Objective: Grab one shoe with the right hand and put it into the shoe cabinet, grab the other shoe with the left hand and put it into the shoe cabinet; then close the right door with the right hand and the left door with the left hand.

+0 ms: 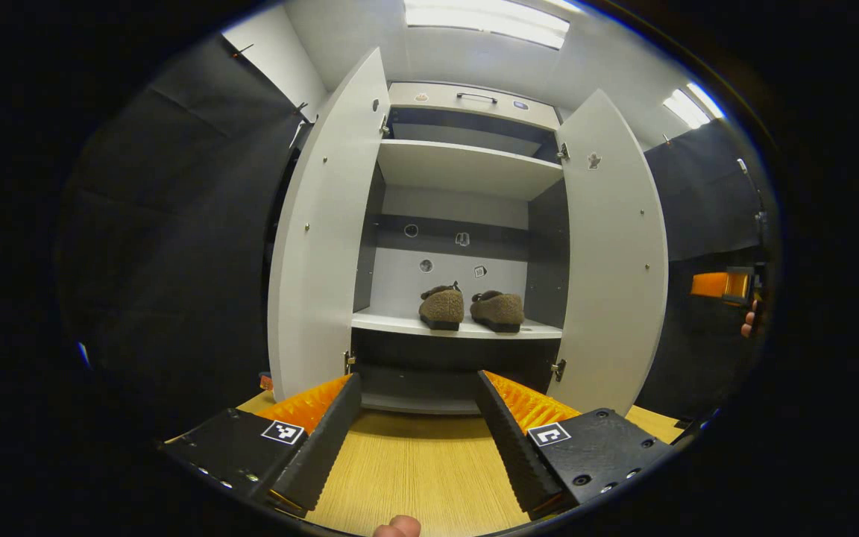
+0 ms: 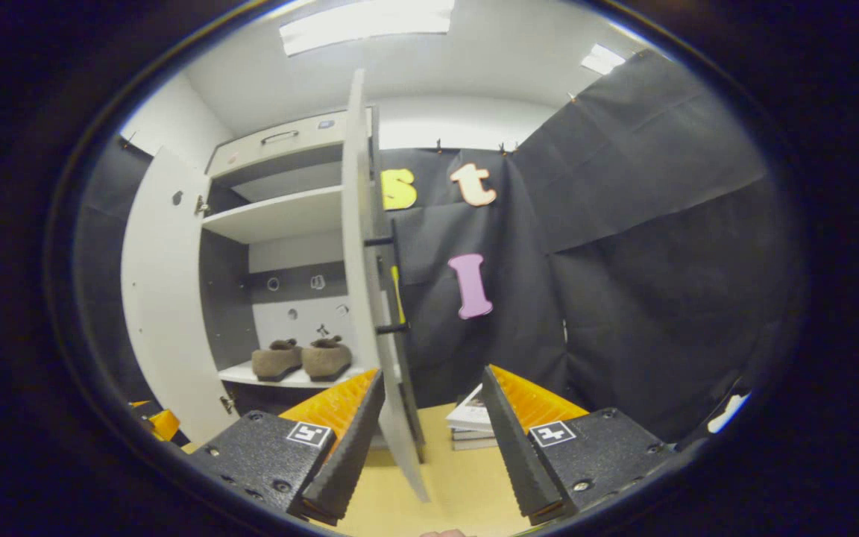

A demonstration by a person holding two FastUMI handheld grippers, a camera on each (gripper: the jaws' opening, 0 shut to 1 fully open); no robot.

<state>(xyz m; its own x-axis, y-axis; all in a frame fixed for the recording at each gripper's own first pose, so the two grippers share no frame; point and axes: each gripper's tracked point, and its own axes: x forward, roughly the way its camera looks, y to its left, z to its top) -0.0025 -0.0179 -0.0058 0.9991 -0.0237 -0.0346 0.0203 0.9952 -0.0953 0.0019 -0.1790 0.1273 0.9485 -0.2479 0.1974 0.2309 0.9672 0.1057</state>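
Two brown fuzzy shoes stand side by side on the lower shelf of the white shoe cabinet [image 1: 467, 168]: the left shoe [image 1: 441, 306] and the right shoe [image 1: 498, 310]. Both doors stand wide: the left door [image 1: 325, 246] and the right door [image 1: 612, 253]. My left gripper [image 1: 418, 418] is open over the wooden table, facing the cabinet, nothing between its fingers. In the right gripper view the shoes [image 2: 303, 359] sit on the shelf, and the right door [image 2: 362, 268] stands edge-on with its black handle [image 2: 394, 276]. My right gripper [image 2: 433, 425] is open, the door's lower edge between its fingers, untouched.
A small stack of books [image 2: 470, 421] lies on the wooden table [image 1: 414, 477] beside the right door. Black cloth walls close in both sides. The other gripper [image 1: 724, 285] and a hand show at the far right of the left gripper view.
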